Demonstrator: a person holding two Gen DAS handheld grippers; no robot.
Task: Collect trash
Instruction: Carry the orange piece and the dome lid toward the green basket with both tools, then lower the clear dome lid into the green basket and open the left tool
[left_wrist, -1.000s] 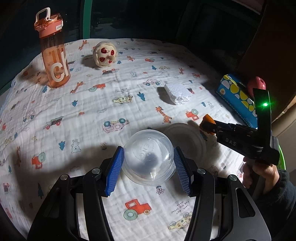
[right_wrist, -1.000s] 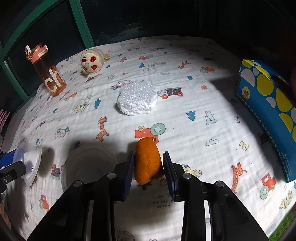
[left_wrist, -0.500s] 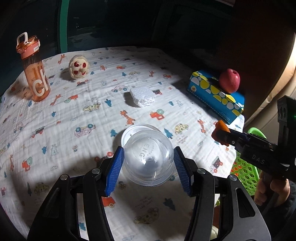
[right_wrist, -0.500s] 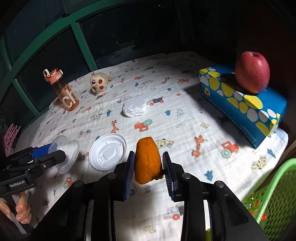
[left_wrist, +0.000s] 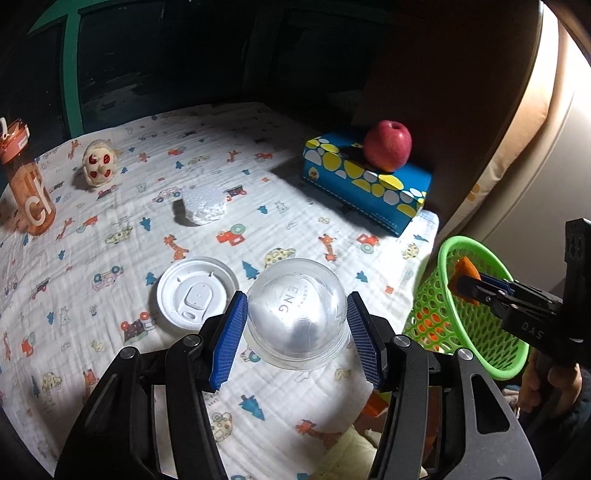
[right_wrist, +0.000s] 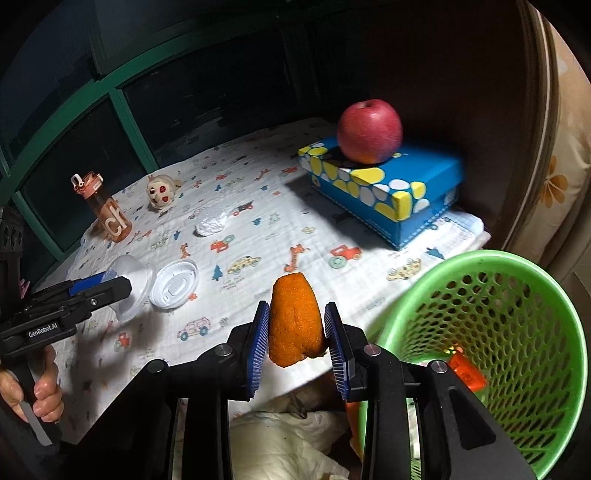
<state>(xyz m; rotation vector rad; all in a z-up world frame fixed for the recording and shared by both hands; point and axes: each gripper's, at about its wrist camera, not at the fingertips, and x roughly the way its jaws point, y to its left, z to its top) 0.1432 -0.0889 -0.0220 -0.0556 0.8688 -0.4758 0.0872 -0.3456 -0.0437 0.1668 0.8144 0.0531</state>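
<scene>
My left gripper (left_wrist: 295, 328) is shut on a clear plastic cup (left_wrist: 297, 317), held bottom toward the camera above the table's near right part. A white plastic lid (left_wrist: 197, 295) lies on the printed cloth just left of it. My right gripper (right_wrist: 297, 332) is shut on an orange peel (right_wrist: 293, 325), held off the table's edge beside the green mesh basket (right_wrist: 491, 273). In the left wrist view that peel (left_wrist: 466, 271) hangs over the basket's rim (left_wrist: 448, 258). A white foam chunk (left_wrist: 205, 203) rests mid-table.
A blue spotted box (left_wrist: 365, 184) with a red apple (left_wrist: 388, 146) on top stands at the back right. An orange water bottle (left_wrist: 27, 188) and a small plush toy (left_wrist: 99, 164) stand far left. An orange item (right_wrist: 467, 371) lies inside the basket.
Both grippers have carried their loads up and to the right. The cup has left the lid behind, and the peel now hangs by the green basket, which has come into view.
</scene>
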